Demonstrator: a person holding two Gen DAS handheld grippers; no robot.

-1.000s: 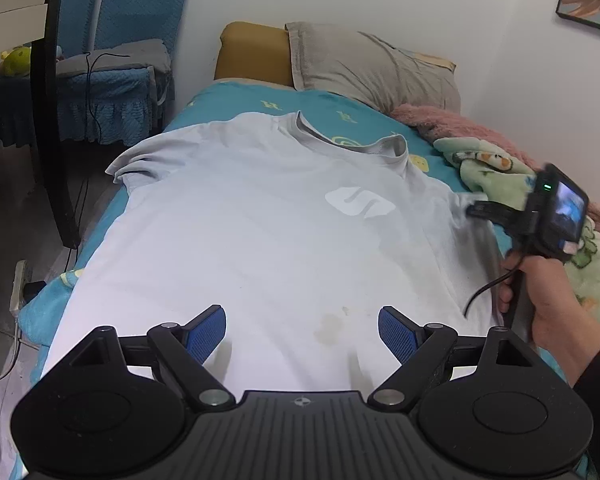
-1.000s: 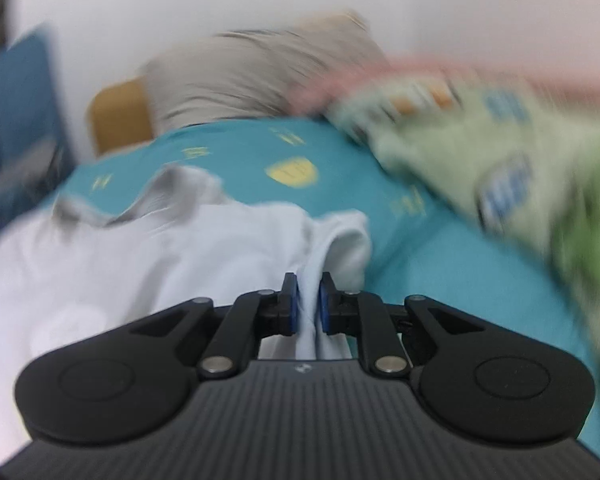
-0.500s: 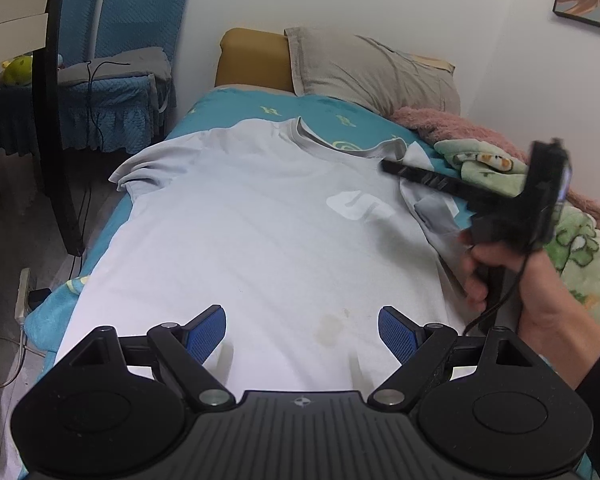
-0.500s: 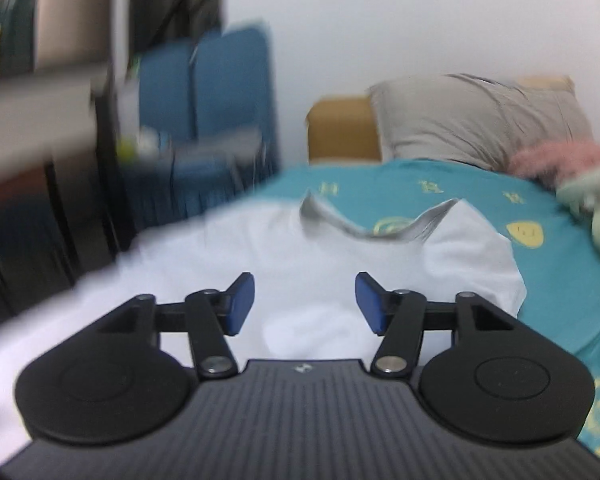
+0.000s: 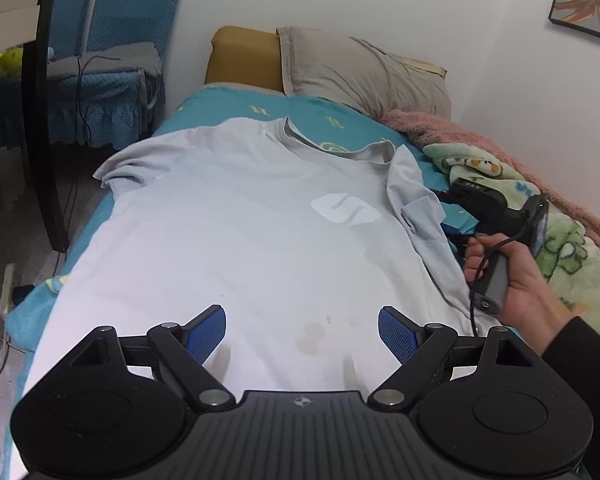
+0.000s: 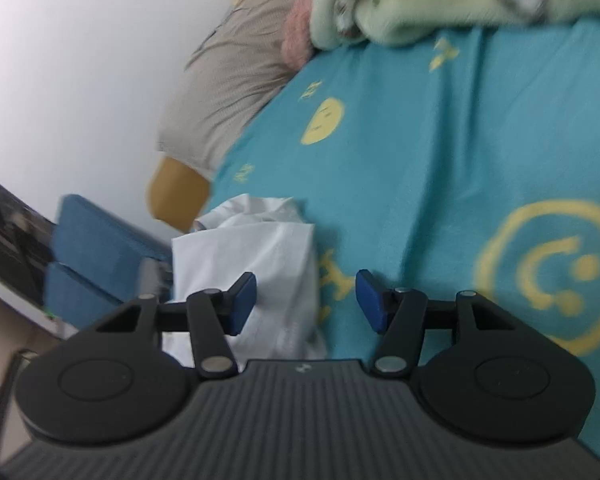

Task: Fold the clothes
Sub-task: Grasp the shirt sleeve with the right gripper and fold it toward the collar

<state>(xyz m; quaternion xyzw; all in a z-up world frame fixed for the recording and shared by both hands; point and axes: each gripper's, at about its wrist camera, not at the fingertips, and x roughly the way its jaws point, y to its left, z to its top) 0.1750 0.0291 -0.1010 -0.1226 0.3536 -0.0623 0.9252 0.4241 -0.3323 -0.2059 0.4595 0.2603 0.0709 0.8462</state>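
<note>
A light grey T-shirt (image 5: 260,240) with a white chest logo lies flat, face up, on the teal bed sheet (image 5: 228,104). Its right sleeve (image 5: 416,208) is folded inward over the body. My left gripper (image 5: 302,334) hovers open over the shirt's lower part, near a faint stain, with nothing between its blue pads. My right gripper (image 6: 306,300) is open and rolled on its side just off the shirt's right edge. The folded sleeve (image 6: 260,248) lies by its left finger without being pinched. In the left wrist view a hand (image 5: 516,280) holds the right gripper (image 5: 450,194) beside the sleeve.
A grey pillow (image 5: 360,72) and a mustard cushion (image 5: 244,56) lie at the head of the bed. A pink blanket (image 5: 460,136) and a green patterned blanket (image 5: 560,240) are bunched along the right side. Left of the bed stand a blue-covered chair (image 5: 108,80) and a dark table leg (image 5: 40,120).
The right gripper carried the right sleeve inward over the shirt, let it go and opened. It then rolled over and drew back to the shirt's right edge. The left gripper stayed put.
</note>
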